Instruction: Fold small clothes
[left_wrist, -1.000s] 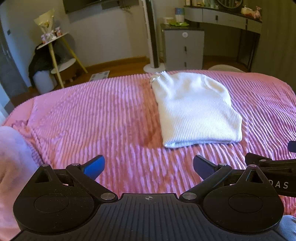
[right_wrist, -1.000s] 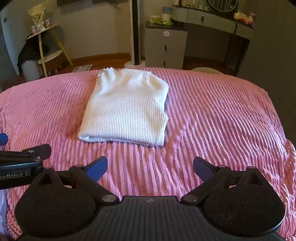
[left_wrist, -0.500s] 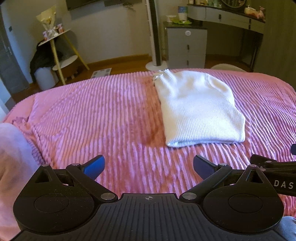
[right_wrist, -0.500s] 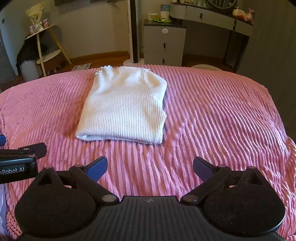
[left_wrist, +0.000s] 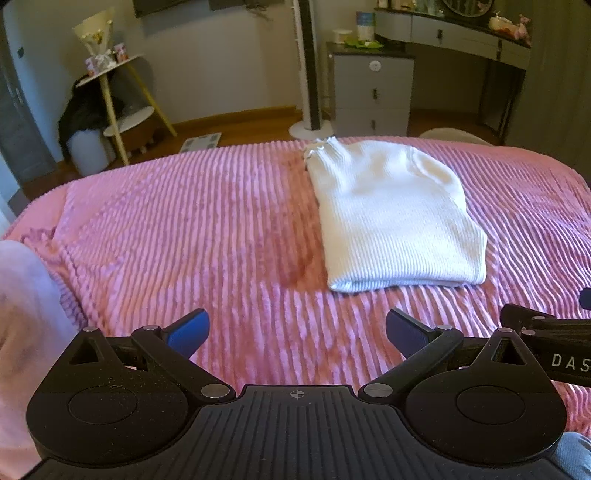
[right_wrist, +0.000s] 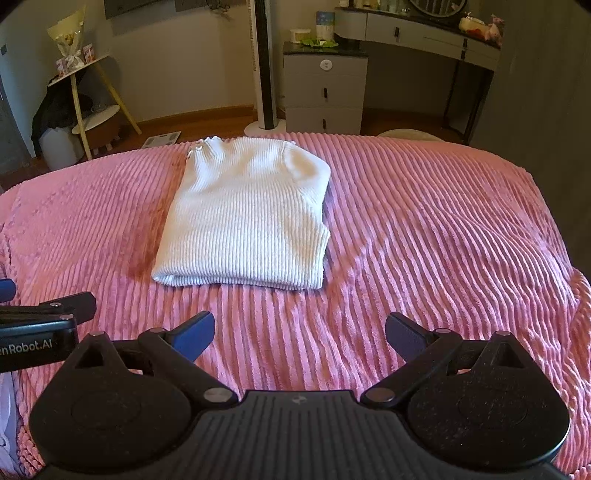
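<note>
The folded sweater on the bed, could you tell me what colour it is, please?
White ribbed knit sweater, clearest in the right wrist view.

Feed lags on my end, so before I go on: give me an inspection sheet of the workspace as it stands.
Surface: pink ribbed blanket covers the bed, lightly rippled on the right.
Job's things: white knit sweater, sides folded in, lying flat, hem edge nearest the tools.
Clutter: pale pink cloth at the left edge of the left wrist view; what it is cannot be told.
Grippers: left tool open, holding nothing, short of the sweater; right tool open, holding nothing, also short of it.
Cables: nothing seen.
Surroundings: grey drawer cabinet, tower fan, dressing table, small shelf stand, wooden floor.
</note>
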